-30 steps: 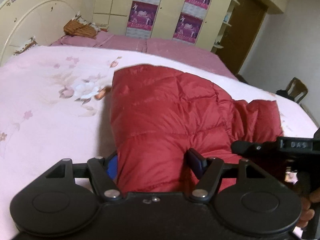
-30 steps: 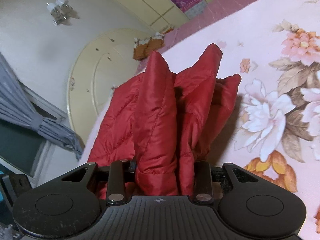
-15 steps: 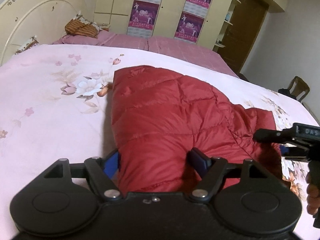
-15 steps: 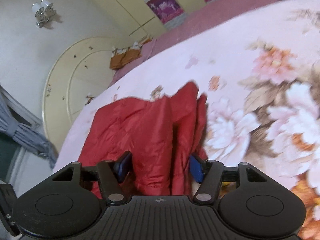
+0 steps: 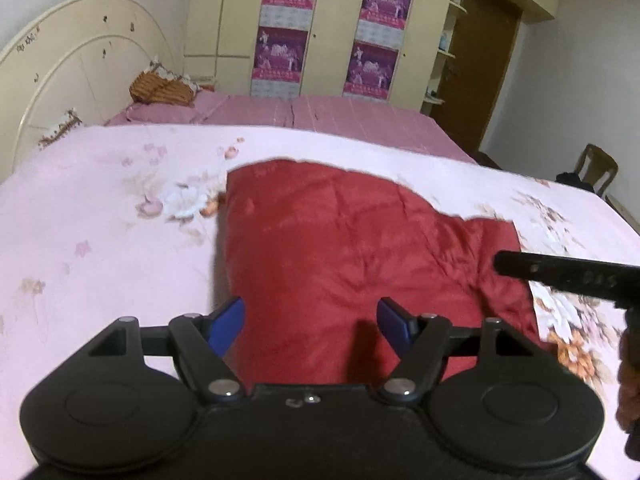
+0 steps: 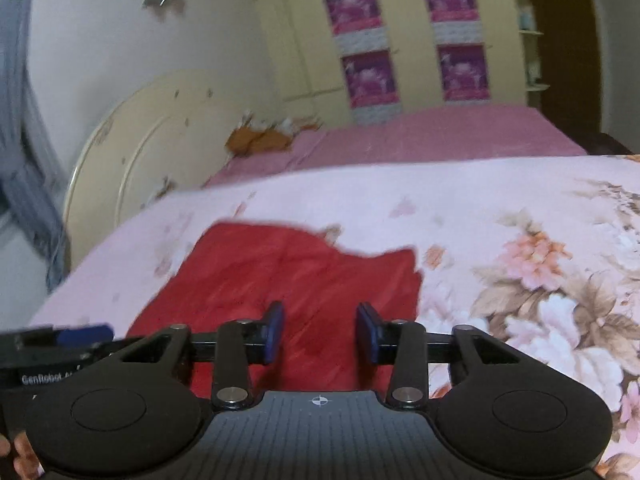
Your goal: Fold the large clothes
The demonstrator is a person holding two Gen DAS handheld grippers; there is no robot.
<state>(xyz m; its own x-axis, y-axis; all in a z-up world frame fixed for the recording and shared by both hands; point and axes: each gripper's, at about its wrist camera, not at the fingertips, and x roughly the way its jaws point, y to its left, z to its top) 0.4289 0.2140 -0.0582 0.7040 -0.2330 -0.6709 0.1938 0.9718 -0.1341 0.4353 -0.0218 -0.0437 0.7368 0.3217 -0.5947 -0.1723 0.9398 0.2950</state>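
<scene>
A red quilted down jacket lies folded flat on the pink floral quilt. My left gripper hovers over the jacket's near edge. Its blue pads stand wide apart and are closing slightly; the jacket lies under them and they do not press it. In the right wrist view the same jacket lies below my right gripper, whose jaws are closing with nothing between the pads. A finger of the right gripper shows at the right of the left wrist view.
A cream headboard and an orange pillow are at the far left. A wardrobe with purple posters, a brown door and a chair stand beyond the bed. A grey curtain hangs at the left.
The right gripper let go of the bunched red folds, lifted and rolled level; the jacket now lies flat. The left pads came off the jacket's edge as that hand lifted slightly.
</scene>
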